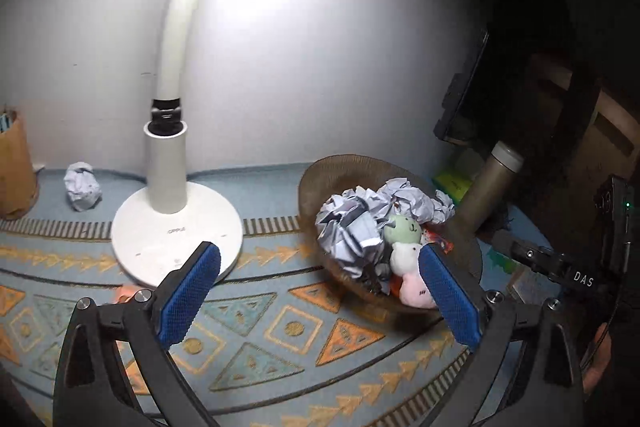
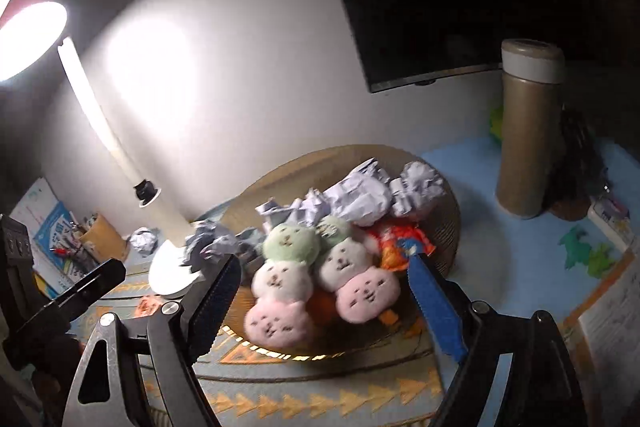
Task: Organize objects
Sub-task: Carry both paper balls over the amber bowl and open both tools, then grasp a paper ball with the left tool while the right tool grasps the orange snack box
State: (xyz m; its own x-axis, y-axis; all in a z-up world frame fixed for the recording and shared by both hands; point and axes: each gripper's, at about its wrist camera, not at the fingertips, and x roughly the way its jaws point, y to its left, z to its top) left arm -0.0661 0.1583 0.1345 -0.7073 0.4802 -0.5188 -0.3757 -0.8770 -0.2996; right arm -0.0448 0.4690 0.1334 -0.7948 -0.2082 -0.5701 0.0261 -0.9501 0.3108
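Observation:
A brown woven bowl sits on the patterned mat, piled with crumpled paper balls and pastel plush toys. My left gripper is open over the mat, its right finger in front of the bowl's near side, nothing between the pads. A loose paper ball lies far left by the wall. In the right wrist view my right gripper is open, its fingers to either side of the plush toys in the bowl, pads apart from them. Paper balls fill the back of the bowl.
A lit white desk lamp stands on its round base left of the bowl. A tan thermos stands behind the bowl to the right, under a dark monitor. A pen holder and booklets crowd the far left.

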